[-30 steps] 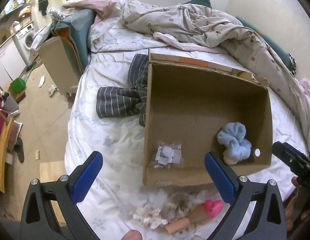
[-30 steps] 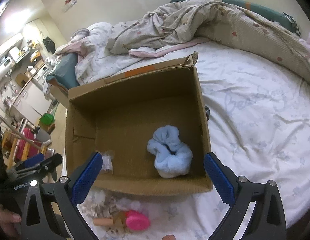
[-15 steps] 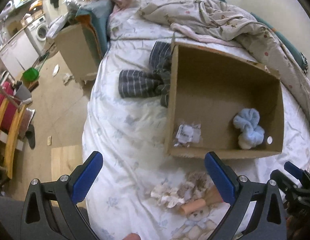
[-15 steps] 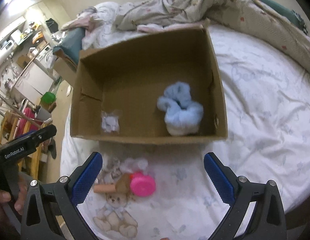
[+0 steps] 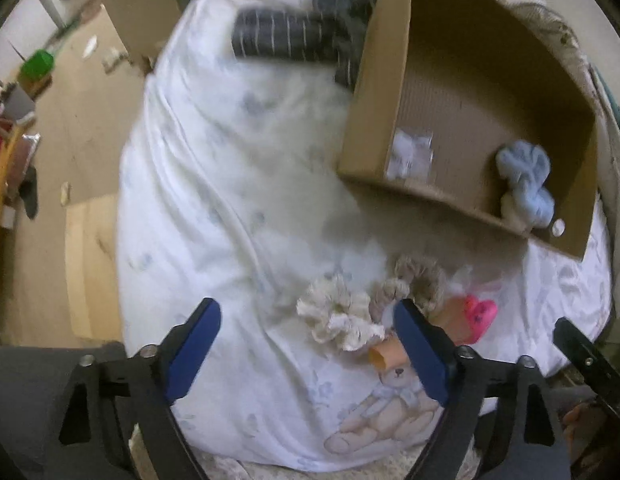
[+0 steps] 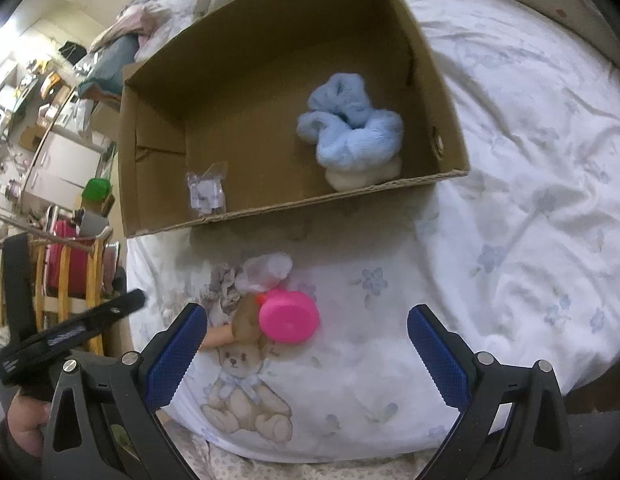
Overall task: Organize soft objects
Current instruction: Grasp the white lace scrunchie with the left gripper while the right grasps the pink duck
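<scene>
Both hand-held grippers, left [image 5: 306,344] and right [image 6: 308,344], gape empty; left finger [image 5: 420,344] half-hides the peach tube [image 5: 386,356].

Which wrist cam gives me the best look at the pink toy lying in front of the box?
The right wrist view: the pink toy lies sharp and unobstructed, near centre between the open fingers. In the left wrist view the same toy sits off to the right, blurred by motion, beside the fluffy cream piece.
</scene>
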The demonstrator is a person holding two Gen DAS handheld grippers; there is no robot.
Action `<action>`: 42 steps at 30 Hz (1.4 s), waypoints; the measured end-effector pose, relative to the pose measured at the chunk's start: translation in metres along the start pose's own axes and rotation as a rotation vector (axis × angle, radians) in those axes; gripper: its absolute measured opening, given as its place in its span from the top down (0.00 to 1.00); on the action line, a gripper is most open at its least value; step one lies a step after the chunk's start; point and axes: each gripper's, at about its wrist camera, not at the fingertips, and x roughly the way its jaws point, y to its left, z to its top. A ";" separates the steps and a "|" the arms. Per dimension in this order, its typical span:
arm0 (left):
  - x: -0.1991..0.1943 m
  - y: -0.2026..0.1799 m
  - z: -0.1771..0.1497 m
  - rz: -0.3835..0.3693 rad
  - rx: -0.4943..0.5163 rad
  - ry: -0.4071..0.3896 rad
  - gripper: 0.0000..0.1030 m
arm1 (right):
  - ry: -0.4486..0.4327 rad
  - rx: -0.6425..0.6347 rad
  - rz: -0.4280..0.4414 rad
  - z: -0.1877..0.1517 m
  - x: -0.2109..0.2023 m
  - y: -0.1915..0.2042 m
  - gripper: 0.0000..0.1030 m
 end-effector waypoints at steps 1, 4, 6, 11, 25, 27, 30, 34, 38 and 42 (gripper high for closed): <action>0.005 -0.001 -0.001 -0.007 0.001 0.015 0.30 | 0.000 -0.006 -0.004 0.000 0.000 0.001 0.00; 0.023 -0.005 0.000 -0.034 -0.008 0.067 0.37 | 0.007 -0.006 -0.007 0.000 0.001 0.001 0.00; 0.034 -0.010 -0.001 -0.033 0.008 0.093 0.37 | 0.011 -0.001 -0.009 0.001 0.002 -0.001 0.00; 0.050 -0.018 -0.005 -0.015 0.026 0.124 0.67 | 0.010 0.012 -0.009 0.002 0.003 -0.005 0.00; -0.024 -0.010 -0.020 -0.047 0.058 0.028 0.89 | 0.049 0.045 0.025 0.004 0.012 -0.014 0.00; -0.032 -0.008 -0.024 -0.045 0.070 0.007 0.89 | 0.064 0.059 0.040 0.004 0.016 -0.016 0.00; -0.040 -0.001 -0.025 -0.029 0.077 -0.029 0.89 | 0.099 0.059 0.041 0.003 0.025 -0.017 0.18; -0.035 -0.008 -0.023 -0.019 0.078 -0.066 0.89 | 0.139 0.054 0.054 0.000 0.040 -0.012 0.25; -0.021 -0.012 -0.013 -0.010 0.086 -0.058 0.89 | 0.162 0.064 0.080 0.002 0.053 -0.007 0.31; -0.017 -0.013 -0.010 -0.003 0.083 -0.057 0.89 | 0.193 0.064 0.103 0.003 0.068 -0.003 0.35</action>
